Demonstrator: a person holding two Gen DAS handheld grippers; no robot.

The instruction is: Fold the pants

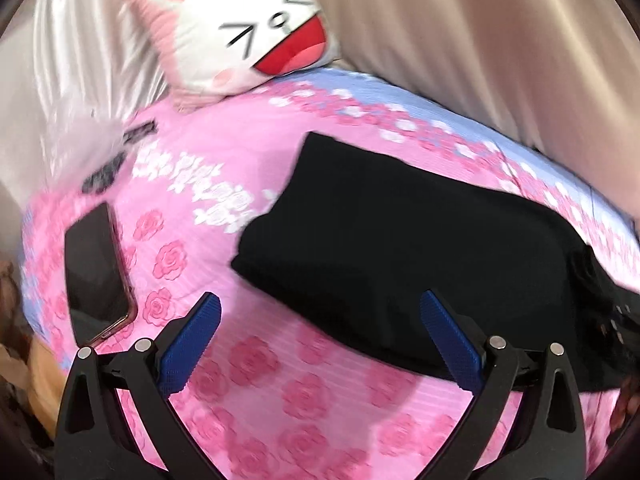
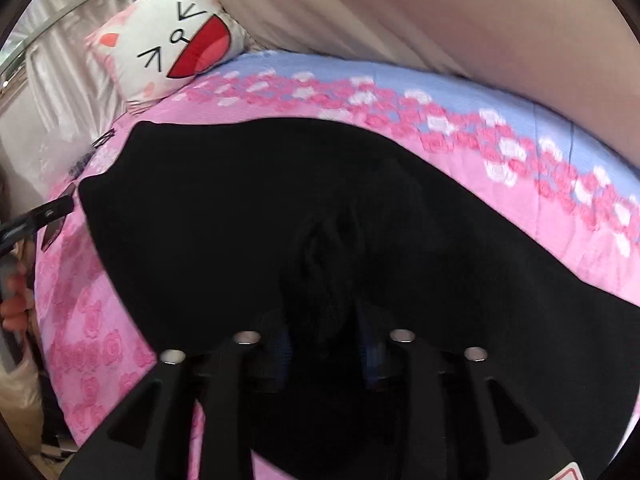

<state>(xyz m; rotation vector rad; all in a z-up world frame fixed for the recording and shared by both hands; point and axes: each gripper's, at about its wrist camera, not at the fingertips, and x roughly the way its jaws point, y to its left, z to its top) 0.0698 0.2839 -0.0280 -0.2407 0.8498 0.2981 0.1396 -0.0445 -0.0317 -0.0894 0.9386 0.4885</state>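
Black pants (image 1: 380, 232) lie folded into a thick block on a pink rose-patterned bed cover (image 1: 280, 400). My left gripper (image 1: 320, 300) hovers open at the near left corner of the pants, blue pads wide apart with nothing between them. In the right wrist view the pants (image 2: 240, 208) fill the middle. My right gripper (image 2: 324, 320) sits low over them with a bunched ridge of black cloth between its dark fingers. The fingers are narrowly spaced. Whether the pads press on the cloth is lost against the black fabric.
A dark phone (image 1: 96, 272) lies on the cover left of the pants. A white and pink cat pillow (image 1: 248, 32) rests at the head of the bed. Beige drapery (image 1: 500, 40) lines the far side and shiny pale fabric (image 1: 80, 60) the left. A hand (image 2: 12, 304) shows at the left edge.
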